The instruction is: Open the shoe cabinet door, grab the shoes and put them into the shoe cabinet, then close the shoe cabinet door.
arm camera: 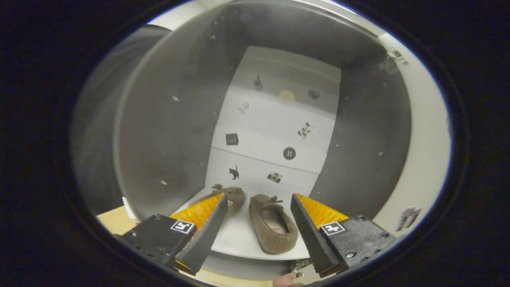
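The claw (259,211) is released: its two fingers stand well apart and press on nothing. Each finger carries a small square black-and-white marker on its block; no readable writing appears on either.

The cabinet (167,131) stands open directly ahead of the claw. Its grey side walls rise to either side of the fingers, and its pale front frame (426,159) runs up beyond the right finger.

Two brown shoes sit on the cabinet's white shelf (239,239), toes toward the back.
- Right shoe (275,231): lies between the fingers, nearer the right one, just ahead of its tip. Its opening faces up, and a small bow sits at the toe. It touches neither finger.
- Left shoe (233,197): lies just beyond the left fingertip, which partly hides it. Whether it touches that finger cannot be told.

The two shoes are side by side, close but apart.

Back panel (275,131): white, in stepped horizontal bands, well beyond the fingers. It bears small dark stickers, among them an animal silhouette (234,172), a round button shape (289,153) and a dark square (232,138). They are too small for any lettering to be read.

A fingertip (285,281) of the person shows below the right finger.
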A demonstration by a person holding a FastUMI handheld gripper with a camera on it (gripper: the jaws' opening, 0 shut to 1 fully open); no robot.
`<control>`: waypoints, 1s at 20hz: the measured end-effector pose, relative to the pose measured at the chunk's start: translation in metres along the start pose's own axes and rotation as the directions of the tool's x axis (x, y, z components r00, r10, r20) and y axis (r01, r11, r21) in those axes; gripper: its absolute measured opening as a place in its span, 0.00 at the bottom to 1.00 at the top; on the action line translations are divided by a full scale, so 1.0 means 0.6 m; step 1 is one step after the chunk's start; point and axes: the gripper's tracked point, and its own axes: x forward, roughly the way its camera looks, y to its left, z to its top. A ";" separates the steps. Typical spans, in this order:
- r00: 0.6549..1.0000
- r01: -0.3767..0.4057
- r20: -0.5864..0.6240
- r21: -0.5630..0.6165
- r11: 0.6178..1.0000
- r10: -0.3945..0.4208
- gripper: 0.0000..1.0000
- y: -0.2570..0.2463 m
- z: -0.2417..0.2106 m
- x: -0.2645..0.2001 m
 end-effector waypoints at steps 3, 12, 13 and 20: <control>0.998 -0.049 0.042 0.024 0.998 0.048 1.00 0.033 0.044 -0.108; 0.988 -0.117 0.111 0.092 0.989 0.107 1.00 0.060 0.105 -0.434; 0.988 -0.114 0.117 0.079 0.990 0.105 1.00 0.054 0.105 -0.468; 0.986 -0.006 0.167 0.058 0.998 -0.004 1.00 -0.048 0.083 -0.681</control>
